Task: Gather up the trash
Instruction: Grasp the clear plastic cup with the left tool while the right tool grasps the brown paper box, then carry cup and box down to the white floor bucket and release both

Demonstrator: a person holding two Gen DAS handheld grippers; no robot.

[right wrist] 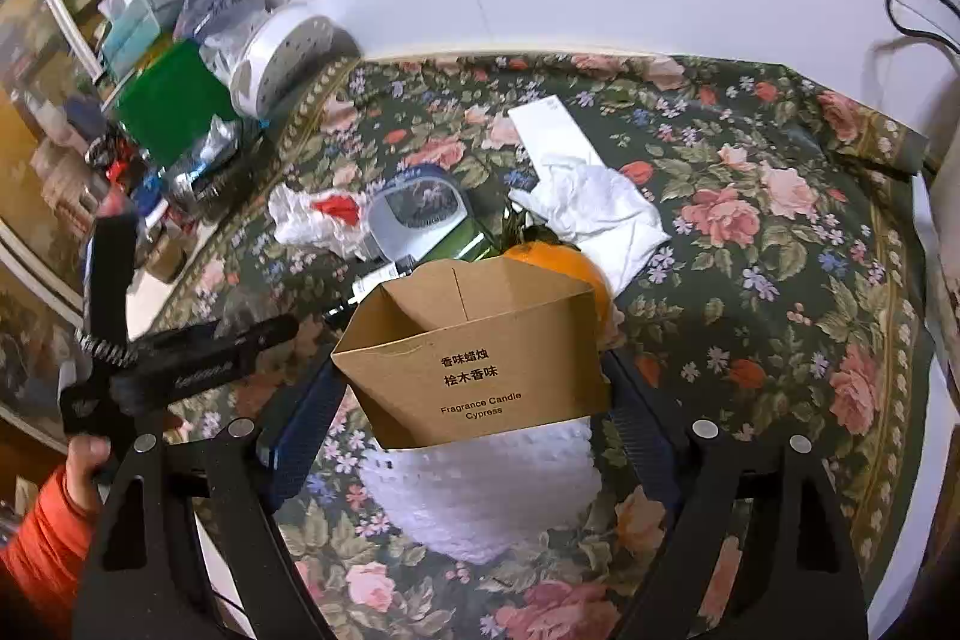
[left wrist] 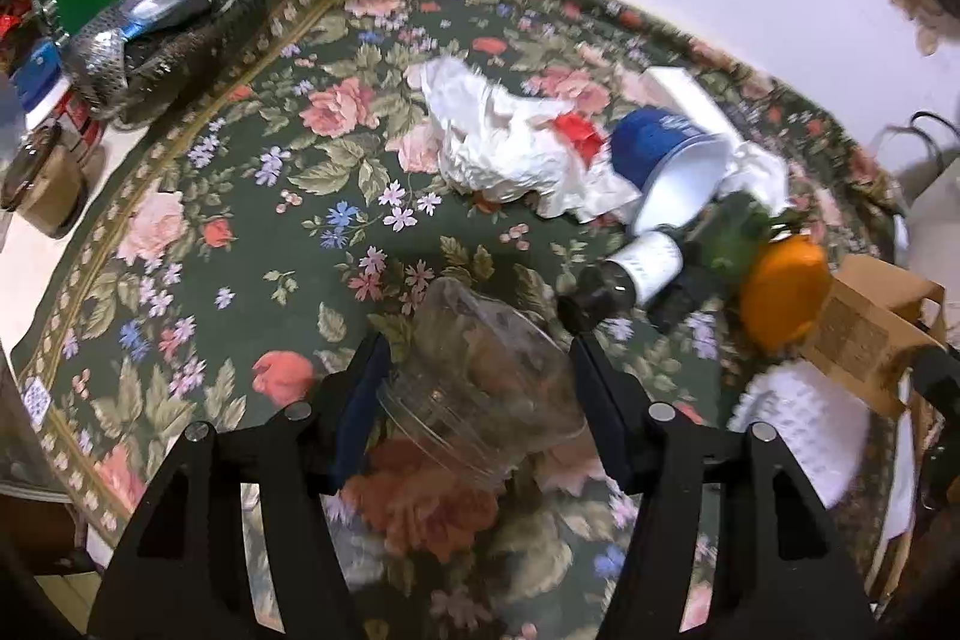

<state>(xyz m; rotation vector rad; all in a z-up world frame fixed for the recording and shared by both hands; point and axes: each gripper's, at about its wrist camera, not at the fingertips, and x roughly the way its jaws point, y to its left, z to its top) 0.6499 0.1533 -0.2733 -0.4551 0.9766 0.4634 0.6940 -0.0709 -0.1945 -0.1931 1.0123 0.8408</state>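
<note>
Trash sits between both your claws: a clear plastic cup [left wrist: 480, 388] lies between your left gripper [left wrist: 477, 370] fingers, which have closed onto its sides, and the brown candle box [right wrist: 474, 358] is clamped in your right gripper [right wrist: 474, 400]. Beyond them lie crumpled tissue [left wrist: 504, 142], a blue cup [left wrist: 660, 154] and an orange [left wrist: 780, 292]. You're at the pick-up step; next, lift both clear, squeezing the cup gently.

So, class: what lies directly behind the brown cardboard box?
An orange sits right behind the brown cardboard box, mostly covered by it; a green bottle shows beyond. Anything lower is hidden.
</note>
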